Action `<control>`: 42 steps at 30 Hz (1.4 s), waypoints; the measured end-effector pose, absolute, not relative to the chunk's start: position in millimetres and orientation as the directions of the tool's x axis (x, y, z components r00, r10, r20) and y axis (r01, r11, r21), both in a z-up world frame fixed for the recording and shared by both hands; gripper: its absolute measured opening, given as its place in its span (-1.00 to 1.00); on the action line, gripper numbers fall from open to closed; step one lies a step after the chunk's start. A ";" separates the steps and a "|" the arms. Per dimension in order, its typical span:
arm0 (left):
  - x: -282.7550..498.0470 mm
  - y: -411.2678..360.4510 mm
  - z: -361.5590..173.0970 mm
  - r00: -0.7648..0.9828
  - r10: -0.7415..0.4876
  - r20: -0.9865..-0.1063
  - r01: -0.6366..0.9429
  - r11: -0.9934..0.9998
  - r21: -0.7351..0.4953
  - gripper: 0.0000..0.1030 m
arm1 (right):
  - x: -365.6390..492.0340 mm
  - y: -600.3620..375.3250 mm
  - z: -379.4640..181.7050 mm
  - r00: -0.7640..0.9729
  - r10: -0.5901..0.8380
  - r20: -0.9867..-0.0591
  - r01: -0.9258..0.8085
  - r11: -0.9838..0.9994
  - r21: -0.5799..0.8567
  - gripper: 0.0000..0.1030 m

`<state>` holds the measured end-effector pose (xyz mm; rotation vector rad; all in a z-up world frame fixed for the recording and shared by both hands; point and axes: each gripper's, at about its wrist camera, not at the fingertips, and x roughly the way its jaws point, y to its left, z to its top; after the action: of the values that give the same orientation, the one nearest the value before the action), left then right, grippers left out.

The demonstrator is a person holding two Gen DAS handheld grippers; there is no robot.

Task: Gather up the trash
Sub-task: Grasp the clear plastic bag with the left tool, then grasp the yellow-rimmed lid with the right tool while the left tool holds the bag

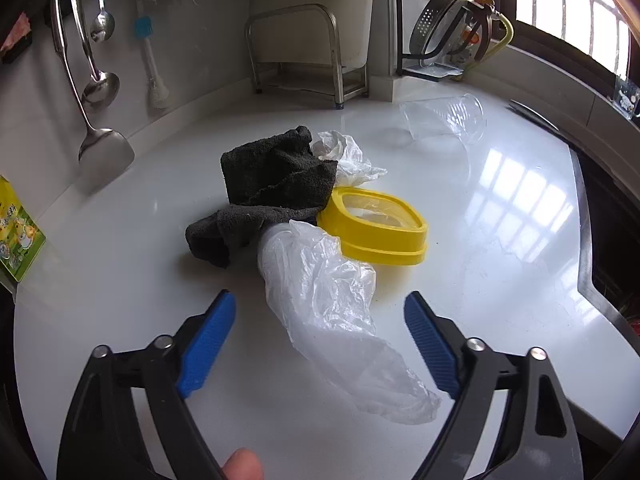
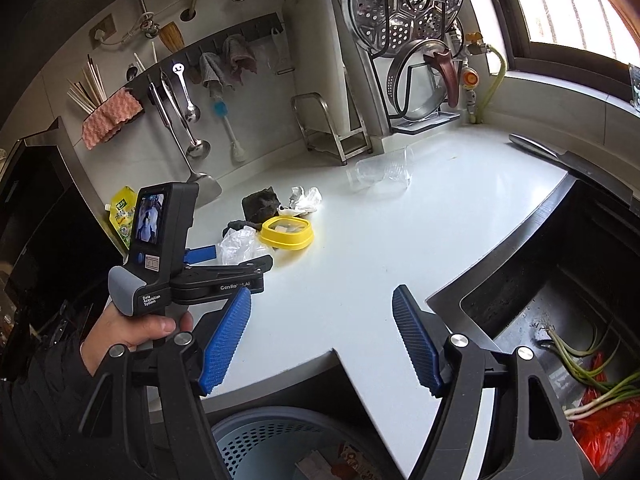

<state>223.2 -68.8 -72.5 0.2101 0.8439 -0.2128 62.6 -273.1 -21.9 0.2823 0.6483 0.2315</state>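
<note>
A crumpled clear plastic bag (image 1: pixel 332 304) lies on the white counter (image 1: pixel 500 240), reaching between the fingers of my open left gripper (image 1: pixel 320 312). Behind it are a dark grey cloth (image 1: pixel 272 184), a yellow lid (image 1: pixel 376 224), a second crumpled plastic piece (image 1: pixel 344 156) and a clear plastic cup (image 1: pixel 448 118) on its side. My right gripper (image 2: pixel 322 320) is open and empty above the counter's front edge, over a blue perforated bin (image 2: pixel 272 440) that holds some waste. The right wrist view shows the left gripper (image 2: pixel 208 256) at the plastic bag (image 2: pixel 236 246).
A green and yellow pouch (image 1: pixel 18 236) stands at the left edge. Ladles and a spatula (image 1: pixel 104 152) hang on the back wall. A steel rack (image 1: pixel 304 56) and a pot-lid stand (image 2: pixel 420 60) are at the back. A sink (image 2: pixel 560 340) with scallions and red bag is to the right.
</note>
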 end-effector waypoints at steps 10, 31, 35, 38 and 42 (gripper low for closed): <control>215.5 -53.3 -66.5 0.650 -0.109 -0.752 0.271 0.958 0.095 -0.77 | 121.5 -248.1 -29.7 0.712 0.298 -0.636 -0.242 0.954 0.176 0.36; 170.5 -12.5 -36.8 0.686 -0.138 -0.714 0.246 0.968 0.049 -0.78 | 254.6 -156.5 -66.3 0.508 0.366 -0.780 -0.645 0.762 -0.062 0.50; 171.5 -11.1 -38.1 0.683 -0.140 -0.717 0.245 0.969 0.044 -0.78 | 268.0 -149.8 -69.4 0.488 0.366 -0.792 -0.666 0.743 -0.068 0.52; 172.4 -10.7 -40.5 0.680 -0.140 -0.720 0.244 0.969 0.042 -0.78 | 280.4 -151.5 -72.5 0.472 0.365 -0.803 -0.666 0.744 -0.053 0.54; 174.7 -10.5 -45.3 0.672 -0.142 -0.727 0.242 0.970 0.034 -0.78 | 293.1 -153.9 -84.5 0.411 0.377 -0.830 -0.666 0.746 0.009 0.54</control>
<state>174.7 -10.5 -45.3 0.1319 0.8061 -0.2169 293.1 -153.9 -84.5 -0.3490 0.9378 0.6729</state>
